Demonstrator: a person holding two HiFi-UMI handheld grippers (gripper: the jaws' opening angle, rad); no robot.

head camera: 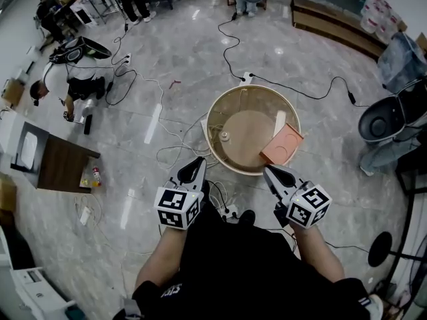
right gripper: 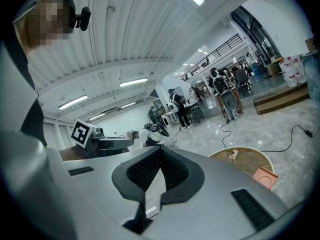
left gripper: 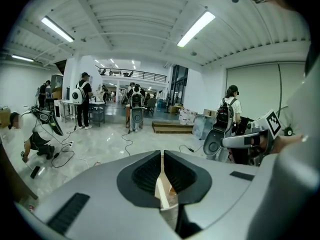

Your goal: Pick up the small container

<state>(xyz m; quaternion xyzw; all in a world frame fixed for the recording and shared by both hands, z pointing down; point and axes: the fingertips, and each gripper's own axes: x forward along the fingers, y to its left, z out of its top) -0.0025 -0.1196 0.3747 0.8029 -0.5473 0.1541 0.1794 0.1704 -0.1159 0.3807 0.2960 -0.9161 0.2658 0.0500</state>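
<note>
On round table [head camera: 243, 135], small container [head camera: 281, 145] just beyond right tongs [head camera: 268, 171]

A round rimmed table [head camera: 247, 135] is set mid-floor. In it, the small container [head camera: 281, 145] is placed at the right near rim, with a small round object [head camera: 225, 137] well apart to its left. A cable [head camera: 227, 49] is laid behind the table. A low desk [head camera: 63, 165] is placed to the left.

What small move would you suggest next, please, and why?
Probably open the right tongs: they are shut and empty, just short of the round table's rim, and the orange container lies right ahead of them.
</note>
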